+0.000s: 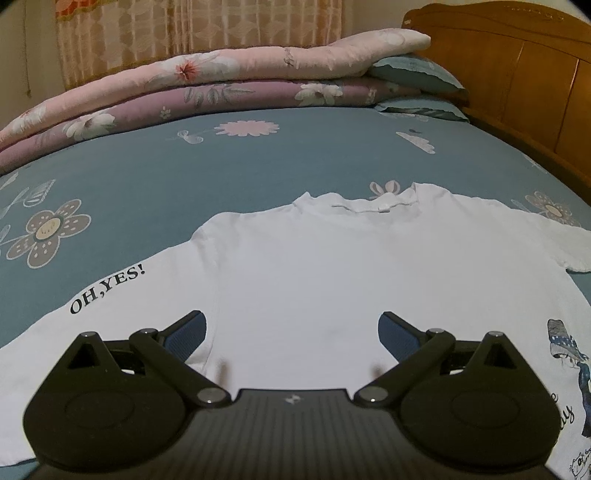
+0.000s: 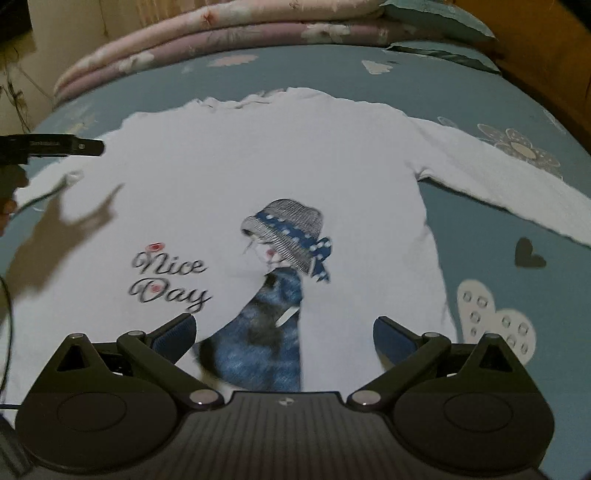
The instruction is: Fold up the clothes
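- White long-sleeved shirt point(image 2: 280, 177) lies flat, front side up, on the blue floral bedsheet point(image 1: 147, 173); neckline toward the far side of the bed, hem nearest both cameras.
- Left gripper point(image 1: 291, 332): jaws spread wide, nothing between the blue pads point(image 1: 186, 334). It hovers over the lower part of the shirt body, near the seam where the sleeve joins. Contact with the fabric cannot be confirmed.
- Right gripper point(image 2: 284, 332): jaws likewise spread wide and empty, positioned over the hem region, directly above the lower end of the printed figure.
- Print on the shirt front: a figure in a grey hat with a blue dotted band point(image 2: 291, 230) and a blue dress, with the script "Nice Day" point(image 2: 168, 282) beside it.
- One sleeve bears the black lettering "OH,YES!" point(image 1: 107, 291) and extends sideways in the left wrist view; the opposite sleeve point(image 2: 509, 195) extends across the sheet in the right wrist view.
- In the right wrist view, a dark part of the other gripper point(image 2: 55, 147) enters from the left edge above the shirt and casts a shadow on the fabric. That view is slightly motion-blurred.
- Folded floral quilts point(image 1: 207, 81), pink over mauve, are stacked along the far edge of the bed.
- Blue-grey pillows point(image 1: 417, 74) rest against the wooden headboard point(image 1: 517, 66) at the far right.
- Patterned curtain point(image 1: 184, 26) hangs behind the quilts.
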A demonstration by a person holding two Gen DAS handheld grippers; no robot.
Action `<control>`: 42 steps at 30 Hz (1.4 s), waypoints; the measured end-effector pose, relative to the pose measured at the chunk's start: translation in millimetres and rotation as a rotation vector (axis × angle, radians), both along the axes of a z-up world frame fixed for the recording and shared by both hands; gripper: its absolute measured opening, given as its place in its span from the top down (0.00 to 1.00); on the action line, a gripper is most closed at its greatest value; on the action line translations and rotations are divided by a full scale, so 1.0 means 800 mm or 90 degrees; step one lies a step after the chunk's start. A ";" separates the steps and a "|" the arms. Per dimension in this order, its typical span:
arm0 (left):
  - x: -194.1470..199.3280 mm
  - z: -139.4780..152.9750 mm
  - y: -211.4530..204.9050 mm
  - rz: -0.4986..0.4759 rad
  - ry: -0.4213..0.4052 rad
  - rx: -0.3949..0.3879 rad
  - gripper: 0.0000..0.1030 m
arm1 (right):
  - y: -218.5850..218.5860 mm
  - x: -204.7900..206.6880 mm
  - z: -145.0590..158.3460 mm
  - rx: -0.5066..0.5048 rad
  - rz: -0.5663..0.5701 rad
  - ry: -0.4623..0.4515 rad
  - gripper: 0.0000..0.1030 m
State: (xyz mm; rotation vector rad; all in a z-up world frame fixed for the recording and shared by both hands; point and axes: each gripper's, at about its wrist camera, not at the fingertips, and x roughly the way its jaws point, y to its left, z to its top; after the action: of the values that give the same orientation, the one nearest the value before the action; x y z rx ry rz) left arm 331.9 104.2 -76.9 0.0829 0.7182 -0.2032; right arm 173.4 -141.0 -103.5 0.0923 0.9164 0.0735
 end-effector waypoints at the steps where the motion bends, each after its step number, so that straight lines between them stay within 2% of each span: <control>1: -0.001 0.001 -0.001 -0.001 -0.002 0.001 0.03 | 0.001 -0.001 -0.004 0.002 0.000 0.007 0.00; 2: -0.002 0.001 -0.001 -0.001 -0.003 0.003 0.03 | 0.004 -0.001 -0.010 -0.003 0.000 0.017 0.00; 5: -0.004 0.002 -0.002 -0.003 -0.004 0.006 0.04 | 0.017 -0.010 -0.018 -0.055 0.015 -0.006 0.00; 9: -0.003 0.002 -0.002 -0.002 -0.003 0.008 0.03 | 0.015 -0.016 -0.015 -0.051 -0.002 0.003 0.00; 12: -0.002 0.001 -0.002 -0.004 -0.002 0.005 0.03 | 0.001 -0.015 -0.004 -0.017 -0.020 0.013 0.00; 16: -0.003 0.001 -0.003 -0.004 -0.004 0.007 0.04 | -0.035 -0.003 0.017 0.048 -0.079 -0.016 0.00; 20: -0.001 -0.001 -0.001 0.000 -0.005 -0.002 0.03 | -0.076 0.041 0.051 0.044 -0.087 -0.062 0.00; 24: 0.006 -0.006 0.003 0.017 -0.001 -0.024 0.03 | -0.129 0.118 0.072 0.092 -0.107 -0.086 0.00; 28: 0.013 -0.012 0.009 0.031 0.010 -0.040 0.03 | -0.180 0.197 0.065 0.198 -0.126 -0.056 0.00; 32: 0.021 -0.022 0.011 0.047 0.023 -0.028 0.04 | -0.212 0.255 0.041 0.276 -0.155 -0.027 0.00; 36: 0.027 -0.033 0.013 0.058 0.037 -0.015 0.03 | -0.224 0.290 0.004 0.259 -0.187 0.007 0.00; 39: 0.030 -0.038 0.014 0.068 0.042 -0.008 0.04 | -0.231 0.309 -0.007 0.195 -0.191 -0.022 0.00; 42: 0.031 -0.041 0.014 0.068 0.042 -0.004 0.04 | -0.241 0.327 -0.011 0.185 -0.199 -0.039 0.00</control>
State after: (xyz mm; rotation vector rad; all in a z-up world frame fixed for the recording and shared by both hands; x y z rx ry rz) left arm 356.4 115.1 -109.5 0.0316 0.7852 -0.1059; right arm 435.3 -333.9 -112.0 0.4987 0.8166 -0.0812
